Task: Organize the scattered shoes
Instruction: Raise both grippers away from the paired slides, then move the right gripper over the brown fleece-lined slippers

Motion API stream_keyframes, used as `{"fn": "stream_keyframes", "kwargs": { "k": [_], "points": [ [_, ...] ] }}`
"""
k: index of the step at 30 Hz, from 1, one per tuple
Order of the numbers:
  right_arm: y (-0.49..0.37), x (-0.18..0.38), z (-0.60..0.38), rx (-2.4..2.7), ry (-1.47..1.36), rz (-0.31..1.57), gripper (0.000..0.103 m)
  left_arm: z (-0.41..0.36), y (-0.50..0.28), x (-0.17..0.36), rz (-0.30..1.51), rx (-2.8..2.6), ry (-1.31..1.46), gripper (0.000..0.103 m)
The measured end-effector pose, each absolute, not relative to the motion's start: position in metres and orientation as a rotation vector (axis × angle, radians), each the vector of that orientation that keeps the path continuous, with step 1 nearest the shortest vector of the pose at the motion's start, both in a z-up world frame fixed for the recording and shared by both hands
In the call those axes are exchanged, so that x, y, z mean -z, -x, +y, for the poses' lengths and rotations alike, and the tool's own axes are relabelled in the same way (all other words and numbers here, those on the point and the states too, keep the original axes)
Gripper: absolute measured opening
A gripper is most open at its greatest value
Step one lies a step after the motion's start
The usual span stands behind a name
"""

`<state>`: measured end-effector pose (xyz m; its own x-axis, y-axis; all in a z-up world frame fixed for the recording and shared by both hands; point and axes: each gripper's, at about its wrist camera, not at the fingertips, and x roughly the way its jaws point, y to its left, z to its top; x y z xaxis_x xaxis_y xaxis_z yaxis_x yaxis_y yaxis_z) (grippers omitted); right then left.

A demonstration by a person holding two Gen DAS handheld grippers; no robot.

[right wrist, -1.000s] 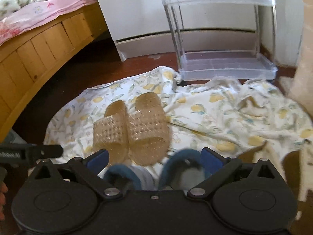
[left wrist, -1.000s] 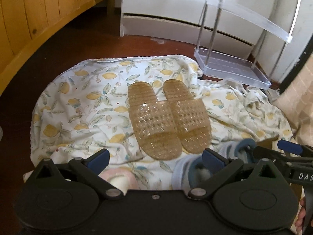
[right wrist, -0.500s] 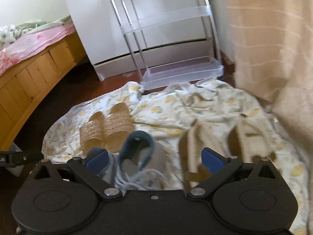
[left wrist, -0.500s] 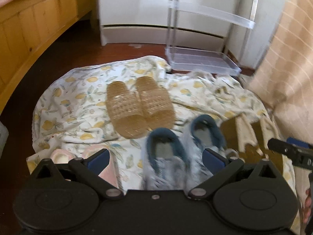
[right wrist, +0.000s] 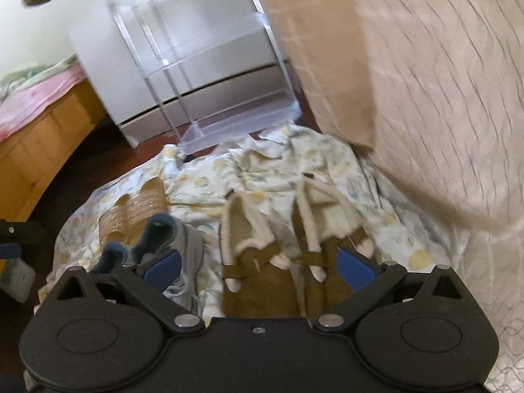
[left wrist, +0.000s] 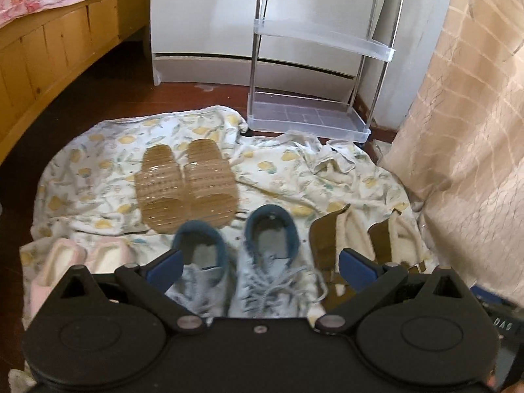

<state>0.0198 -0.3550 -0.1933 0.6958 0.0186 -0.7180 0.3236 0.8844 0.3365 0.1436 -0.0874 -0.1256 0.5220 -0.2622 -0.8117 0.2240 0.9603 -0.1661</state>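
- Hovering over the lemon-print white cloth [left wrist: 98, 203] on the floor, the left tongs [left wrist: 260, 267] are spread wide with nothing between the blue pads.
- Nearest them lie the pale blue lace-up sneakers [left wrist: 239, 262], side by side; pink fuzzy slippers [left wrist: 75, 265] sit to their left.
- The right tongs [right wrist: 258, 267] gape equally wide, empty, above brown fleece-lined boots [right wrist: 281, 239], which lie just right of the sneakers.
- Farther off, translucent amber plastic slippers [left wrist: 186, 186] rest paired on the cloth.
- Beyond stands a clear three-tier plastic rack [left wrist: 314, 72] against a white cabinet [left wrist: 203, 19].
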Motion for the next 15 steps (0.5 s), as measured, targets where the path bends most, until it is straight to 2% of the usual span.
{"fn": "stream_keyframes", "kwargs": {
  "k": [3,7,15],
  "points": [
    [-0.024,0.194,-0.371,0.175,-0.526,0.808,0.100,-0.101,-0.157,0.111,1.014,0.289,0.030,0.102],
    [-0.039,0.164,-0.390,0.152,-0.566,0.828,0.100,-0.118,-0.179,0.080,1.052,0.285,0.021,0.102],
    [-0.098,0.091,-0.400,0.044,-0.351,0.943,0.100,-0.138,-0.217,0.010,1.037,0.261,0.024,0.102]
  ]
}}
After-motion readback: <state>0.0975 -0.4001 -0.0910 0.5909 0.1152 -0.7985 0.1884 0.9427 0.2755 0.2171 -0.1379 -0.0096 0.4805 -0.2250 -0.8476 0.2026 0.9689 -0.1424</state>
